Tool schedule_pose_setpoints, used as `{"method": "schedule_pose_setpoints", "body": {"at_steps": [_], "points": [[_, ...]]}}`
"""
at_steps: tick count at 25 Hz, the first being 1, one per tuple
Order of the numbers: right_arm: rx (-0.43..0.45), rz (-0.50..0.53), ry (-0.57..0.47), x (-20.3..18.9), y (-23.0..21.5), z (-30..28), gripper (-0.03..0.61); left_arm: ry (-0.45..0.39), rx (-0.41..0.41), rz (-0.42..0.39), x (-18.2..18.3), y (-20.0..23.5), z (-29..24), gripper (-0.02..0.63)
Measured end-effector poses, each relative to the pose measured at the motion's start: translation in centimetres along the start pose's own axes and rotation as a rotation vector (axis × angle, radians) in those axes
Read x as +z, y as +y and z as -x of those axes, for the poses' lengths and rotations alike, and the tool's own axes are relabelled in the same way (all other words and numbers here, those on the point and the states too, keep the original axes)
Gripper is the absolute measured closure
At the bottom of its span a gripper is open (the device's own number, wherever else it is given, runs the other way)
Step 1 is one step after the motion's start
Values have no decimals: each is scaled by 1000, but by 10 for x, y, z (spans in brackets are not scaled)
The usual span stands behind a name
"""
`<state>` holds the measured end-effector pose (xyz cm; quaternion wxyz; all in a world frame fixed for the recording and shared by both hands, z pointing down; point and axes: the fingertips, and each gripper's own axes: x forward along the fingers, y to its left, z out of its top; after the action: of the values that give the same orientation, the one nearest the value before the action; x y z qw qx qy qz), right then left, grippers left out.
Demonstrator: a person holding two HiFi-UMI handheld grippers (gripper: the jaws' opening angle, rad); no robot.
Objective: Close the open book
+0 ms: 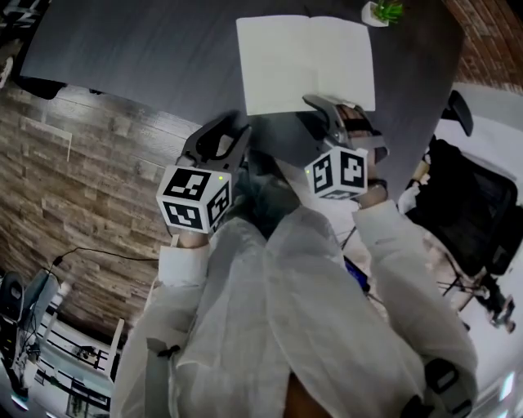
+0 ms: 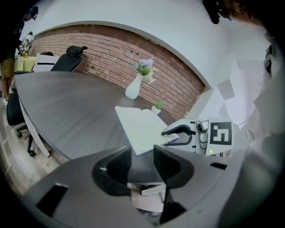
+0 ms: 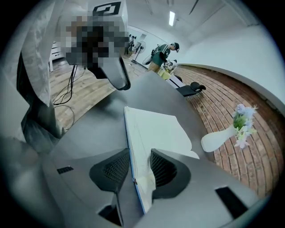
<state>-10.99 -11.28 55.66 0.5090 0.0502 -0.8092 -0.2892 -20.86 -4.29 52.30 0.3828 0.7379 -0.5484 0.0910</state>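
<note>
An open book point(image 1: 306, 61) with blank white pages lies flat on the dark grey table point(image 1: 147, 49), near its front edge. My right gripper point(image 1: 343, 114) reaches over the near edge of the right-hand page. In the right gripper view that blue-trimmed edge of the book point(image 3: 153, 131) runs between the jaws of the right gripper point(image 3: 140, 167), close to the right pad and apart from the left one. My left gripper point(image 1: 222, 139) hovers at the table's edge, left of the book point(image 2: 142, 127). The left gripper point(image 2: 142, 162) stands open with nothing between its jaws.
A white vase with flowers point(image 2: 133, 89) and a small potted plant point(image 1: 382, 11) stand beyond the book. Black office chairs point(image 1: 470, 212) sit to the right of the table. A brick wall point(image 2: 111, 53) runs behind it. People point(image 3: 162, 53) stand far off.
</note>
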Motion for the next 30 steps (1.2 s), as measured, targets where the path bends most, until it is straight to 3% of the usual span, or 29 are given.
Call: {"method": "schedule_pose_setpoints", "body": {"at_steps": [3,8,21,30], "points": [[-39,-12,-1,1,1,2,445,7,-11,-8,-3,-3,1,477],[-42,-100,-47,-1,8,4,526,22,-20,-29,-7,-7,0,477],[-18,-298,-129,1,3,11,549,37,-21,-51,10,-7,-17,477],[-13,-365,-200,3,-2,12,551,45,-22,32,20,1,-31,477]]}}
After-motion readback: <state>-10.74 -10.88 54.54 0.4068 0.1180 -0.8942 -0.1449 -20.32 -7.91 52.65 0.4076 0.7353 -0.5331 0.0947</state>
